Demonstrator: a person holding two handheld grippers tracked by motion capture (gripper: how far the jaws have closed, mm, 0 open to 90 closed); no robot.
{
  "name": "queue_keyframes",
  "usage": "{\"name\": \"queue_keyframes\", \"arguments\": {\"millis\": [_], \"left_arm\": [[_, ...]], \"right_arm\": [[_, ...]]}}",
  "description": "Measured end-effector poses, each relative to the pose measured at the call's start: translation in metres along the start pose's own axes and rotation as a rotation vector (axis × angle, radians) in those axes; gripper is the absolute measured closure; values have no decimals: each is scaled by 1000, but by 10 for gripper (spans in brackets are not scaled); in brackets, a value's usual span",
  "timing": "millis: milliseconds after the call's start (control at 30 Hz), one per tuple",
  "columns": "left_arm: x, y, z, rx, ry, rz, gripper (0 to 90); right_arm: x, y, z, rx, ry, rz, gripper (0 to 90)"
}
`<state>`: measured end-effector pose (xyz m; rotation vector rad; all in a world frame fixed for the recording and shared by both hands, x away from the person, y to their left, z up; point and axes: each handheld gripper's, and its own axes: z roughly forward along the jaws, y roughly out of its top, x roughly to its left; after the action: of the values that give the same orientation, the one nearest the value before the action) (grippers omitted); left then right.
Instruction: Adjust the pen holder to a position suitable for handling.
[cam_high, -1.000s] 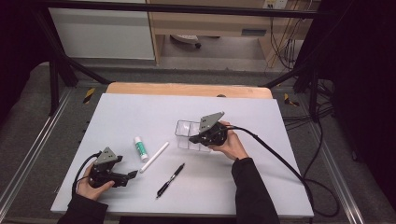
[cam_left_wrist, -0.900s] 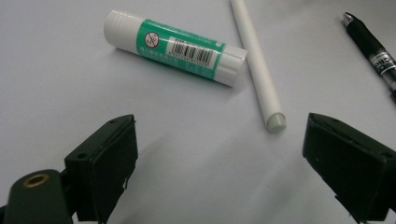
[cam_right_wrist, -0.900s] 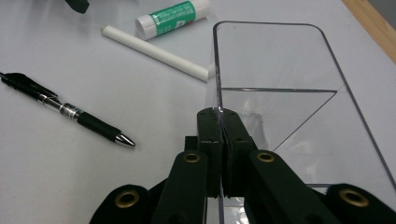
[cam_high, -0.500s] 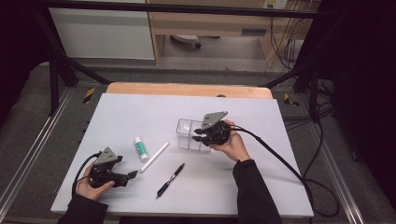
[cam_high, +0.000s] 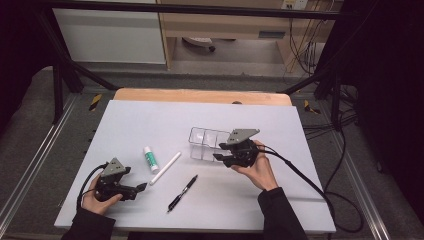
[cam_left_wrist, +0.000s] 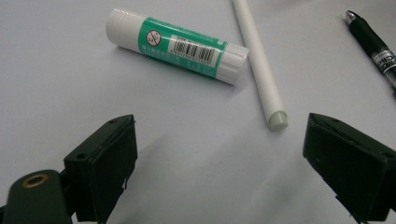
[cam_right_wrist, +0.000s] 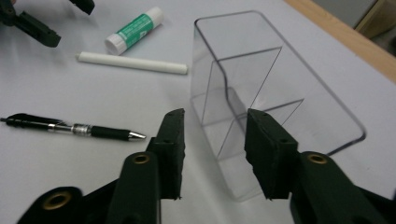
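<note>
A clear plastic organiser box (cam_high: 206, 143) with dividers stands mid-table. My right gripper (cam_high: 218, 156) hovers at its right end, open; in the right gripper view the box's near corner (cam_right_wrist: 223, 154) shows between the parted jaws of that gripper (cam_right_wrist: 215, 140), with a gap on the left side. A green-and-white glue stick (cam_high: 150, 159), a white stick (cam_high: 165, 168) and a black pen (cam_high: 182, 193) lie left of the box. My left gripper (cam_high: 142, 187) rests low at the front left, jaws wide open (cam_left_wrist: 222, 137), with the glue stick (cam_left_wrist: 177, 46) and the white stick (cam_left_wrist: 259, 70) just ahead of it.
The white tabletop (cam_high: 150, 120) has bare room behind and in front of the objects. A wooden strip (cam_high: 200, 96) runs along its far edge. The right gripper's cable (cam_high: 310, 182) trails off the table's right side. The black pen (cam_left_wrist: 373, 42) lies at the left gripper view's right edge.
My right gripper has drawn back slightly to the right and toward the person, away from the box. The box and the left gripper have stayed put.
</note>
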<state>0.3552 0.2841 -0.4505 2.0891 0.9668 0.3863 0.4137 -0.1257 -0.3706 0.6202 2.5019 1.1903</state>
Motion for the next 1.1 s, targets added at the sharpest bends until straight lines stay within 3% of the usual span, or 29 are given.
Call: {"name": "queue_keyframes", "arguments": {"millis": [233,300,533,767,933,1100], "left_arm": [[0,0,0,0,0,-1,99],[0,0,0,-1,1,0,99],[0,0,0,-1,0,-1,99],[0,0,0,-1,0,-3,99],[0,0,0,0,-1,-1,99],[0,0,0,-1,0,-2,99]], "right_arm": [[10,-26,8,36,50,47,848],[13,-32,14,63,35,48,893],[11,-49,32,98,4,107,900],[2,-60,40,130,-72,141,900],[-3,-62,42,141,-105,136,900],[-5,-62,44,150,-105,129,900]]}}
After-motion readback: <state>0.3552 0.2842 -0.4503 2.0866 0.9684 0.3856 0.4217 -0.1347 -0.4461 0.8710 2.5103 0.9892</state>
